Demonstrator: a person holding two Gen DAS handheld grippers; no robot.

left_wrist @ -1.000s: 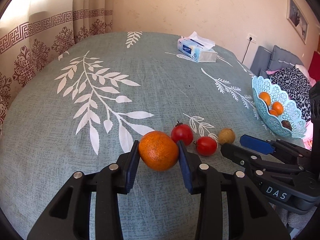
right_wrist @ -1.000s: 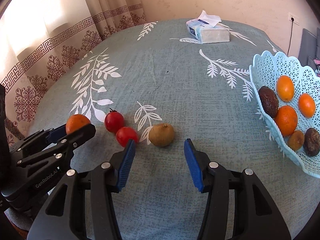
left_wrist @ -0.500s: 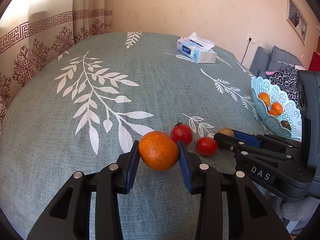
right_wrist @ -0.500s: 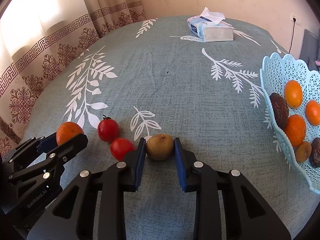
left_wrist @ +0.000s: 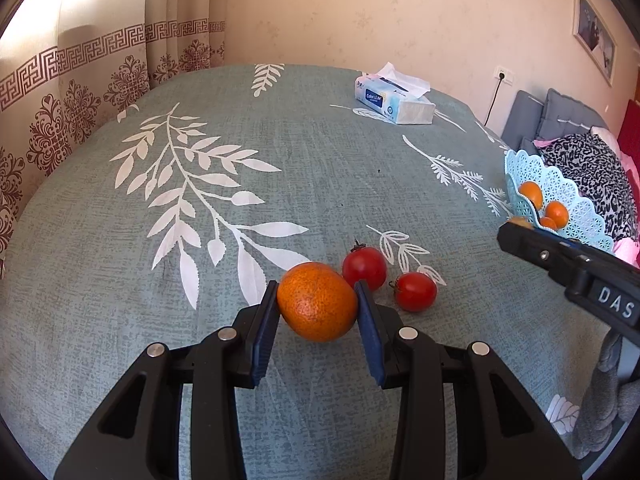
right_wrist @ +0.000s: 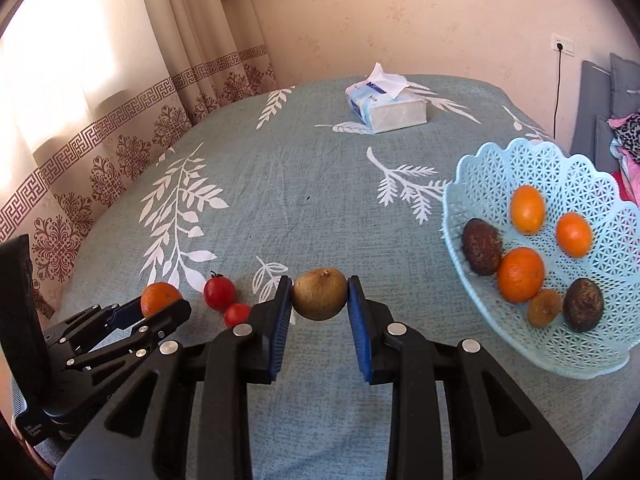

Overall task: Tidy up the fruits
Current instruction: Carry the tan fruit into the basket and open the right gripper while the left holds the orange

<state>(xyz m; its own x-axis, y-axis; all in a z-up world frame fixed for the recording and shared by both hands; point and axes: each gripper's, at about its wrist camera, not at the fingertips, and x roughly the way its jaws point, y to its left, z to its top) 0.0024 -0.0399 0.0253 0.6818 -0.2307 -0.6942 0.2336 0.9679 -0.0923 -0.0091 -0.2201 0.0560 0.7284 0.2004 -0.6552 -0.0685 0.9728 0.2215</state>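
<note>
Already the right tongs [right_wrist: 319, 300] clench a small, firm brownish-green round fruit [right_wrist: 319, 294] across its middle, lifted near the pale blue lattice plastic basket [right_wrist: 500, 168] at right. Left tongs [left_wrist: 317, 312] pinch a light, dimpled orange [left_wrist: 317, 306], low over the bench.

Grey-green tablecloth [right_wrist: 320, 184] with white leaf sprays; pale blue lattice basket [right_wrist: 592, 184]; orange mandarin [left_wrist: 317, 306]; red tomatoes [left_wrist: 365, 267].

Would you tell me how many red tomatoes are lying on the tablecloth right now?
2: one tomato just beyond the orange held in the left gripper, the other tomato beside it to the right. None seem hidden.
</note>
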